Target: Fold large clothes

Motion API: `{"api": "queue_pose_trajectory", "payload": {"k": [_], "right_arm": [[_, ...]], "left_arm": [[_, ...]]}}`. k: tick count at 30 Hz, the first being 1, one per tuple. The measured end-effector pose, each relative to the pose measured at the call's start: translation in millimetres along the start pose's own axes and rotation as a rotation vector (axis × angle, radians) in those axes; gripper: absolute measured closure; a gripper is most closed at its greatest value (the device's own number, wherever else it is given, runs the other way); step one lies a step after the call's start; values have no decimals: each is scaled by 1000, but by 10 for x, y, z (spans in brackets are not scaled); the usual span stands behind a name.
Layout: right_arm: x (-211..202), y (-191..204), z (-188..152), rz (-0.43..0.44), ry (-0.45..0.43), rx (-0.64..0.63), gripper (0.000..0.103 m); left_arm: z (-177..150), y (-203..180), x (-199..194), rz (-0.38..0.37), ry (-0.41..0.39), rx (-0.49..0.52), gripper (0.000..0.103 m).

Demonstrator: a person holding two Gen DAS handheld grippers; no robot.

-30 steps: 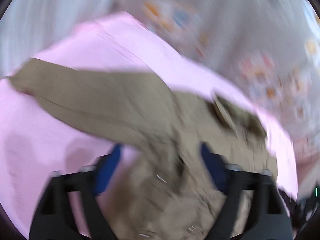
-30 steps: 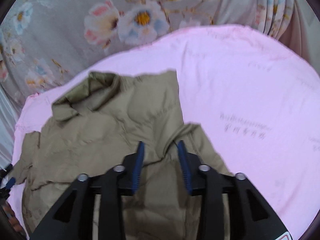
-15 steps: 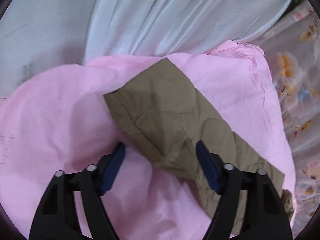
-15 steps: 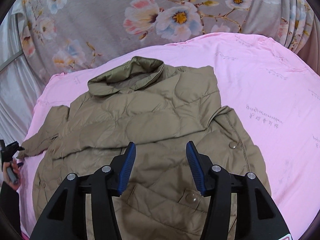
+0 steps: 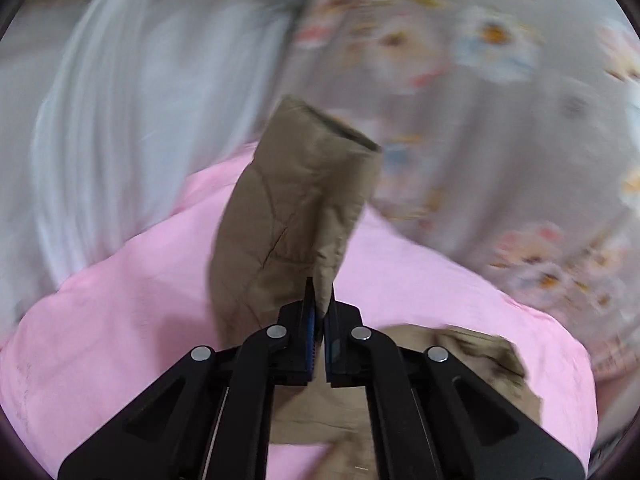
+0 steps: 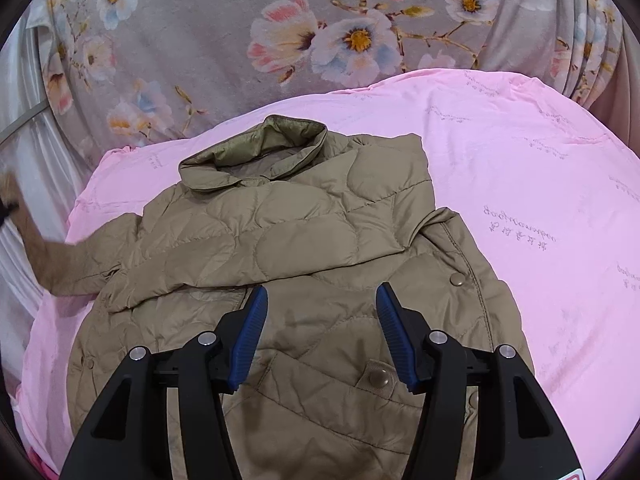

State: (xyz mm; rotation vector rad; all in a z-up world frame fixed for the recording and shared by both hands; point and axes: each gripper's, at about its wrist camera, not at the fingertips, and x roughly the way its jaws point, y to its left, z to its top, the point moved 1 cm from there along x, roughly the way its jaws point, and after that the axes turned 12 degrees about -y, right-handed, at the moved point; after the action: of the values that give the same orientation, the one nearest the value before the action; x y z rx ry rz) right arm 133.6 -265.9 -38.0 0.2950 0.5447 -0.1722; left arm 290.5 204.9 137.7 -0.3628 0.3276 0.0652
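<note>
**Left sleeve pinched and lifted for the fold**

At 12 o'clock in the left wrist view, the sleeve (image 5: pixel 296 208) of the tan quilted jacket (image 6: pixel 304 256) now stands up off the pink sheet (image 5: pixel 120 320), its open cuff uppermost. Half a second ago the left gripper (image 5: pixel 320 304) stood spread over that sleeve lying flat; now its jaws are pressed together on the sleeve's edge and the fabric hangs raised from them (the blurred backdrop suggests fast travel).

From the right wrist view the jacket lies front-up on the sheet, collar (image 6: pixel 260 148) at 12 o'clock, right sleeve already folded across the chest, the lifted sleeve trailing off at 9 o'clock. The right gripper (image 6: pixel 320 320) hovers above the lower front with its jaws opening wider than before, nothing pinched between them.

Judging by this, the left sleeve fold is under way, and carrying the sleeve across the chest would come next.
</note>
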Motion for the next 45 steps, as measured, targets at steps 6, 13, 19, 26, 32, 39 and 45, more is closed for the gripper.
{"api": "queue_pose_trajectory", "payload": {"k": [6,13,19,26,32,39,45], "right_arm": [[-66,-52,22,3,-17,18,45],[-91,-192,8,-9,-22,33,37],[31,-304,63,1,-11,56,34],[504,-270,254,78,60,122,34],[913,-229,205,161,155,247,34],[987,4,276,159,146,129,100],[360,68,927,179,-105,52,101]], "left_arm": [[-489,-1611,-397,-315,86,165,98],[-1679,-2130,-202,-406,304,93,26],[-1837,-1521,188,-311,412,-66,26],[-1646,-593,635,-90,418,-230,26],[-1761,-142,860,-61,461,-407,27],[-1790,58,1040,-114,487,-558,42],[-1636,-208,994,-121,461,-392,94]]}}
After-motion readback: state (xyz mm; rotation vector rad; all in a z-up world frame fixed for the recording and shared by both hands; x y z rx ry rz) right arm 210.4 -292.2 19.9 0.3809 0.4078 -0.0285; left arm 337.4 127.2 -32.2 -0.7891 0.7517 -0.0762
